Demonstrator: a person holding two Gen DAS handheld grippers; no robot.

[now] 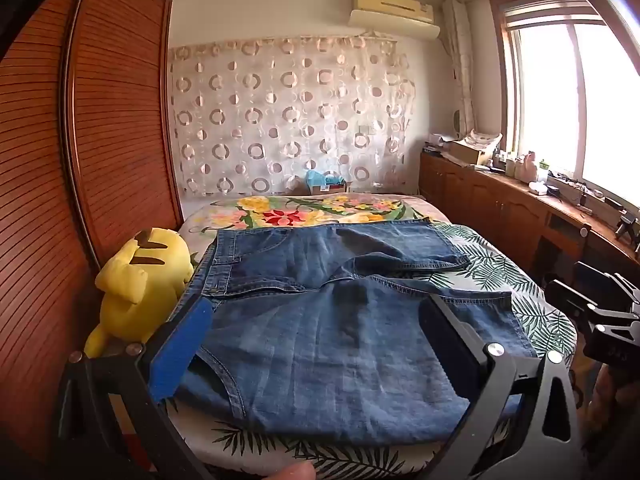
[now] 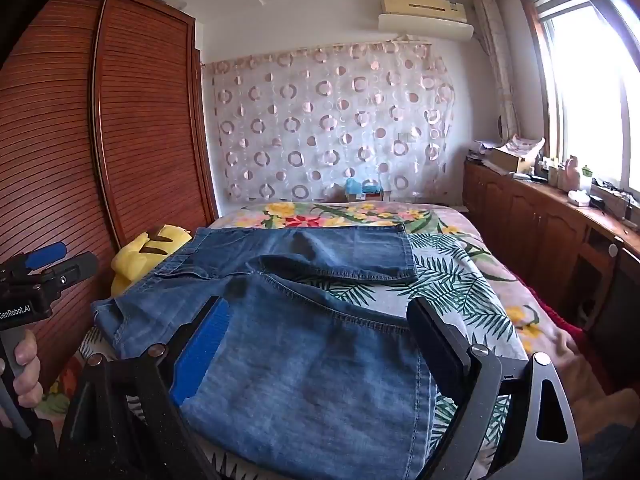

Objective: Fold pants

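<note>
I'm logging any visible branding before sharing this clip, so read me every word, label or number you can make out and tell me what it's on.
"GenRobot.AI": white lettering on the black body of the left tool, seen at the left edge of the right wrist view; the first letter is cut by the frame edge.
Raised digits on the right tool, in the left wrist view: too blurred to read.
Label on the box at the head of the bed: too small to read.
Air conditioner markings: too small to read.

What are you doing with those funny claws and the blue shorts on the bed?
A person holds a claw-like gripper in each hand. The left gripper and right gripper are both open, held above the denim shorts, gripping nothing. The shorts lie flat and unfolded on the bed, beside a yellow plush toy.
</note>
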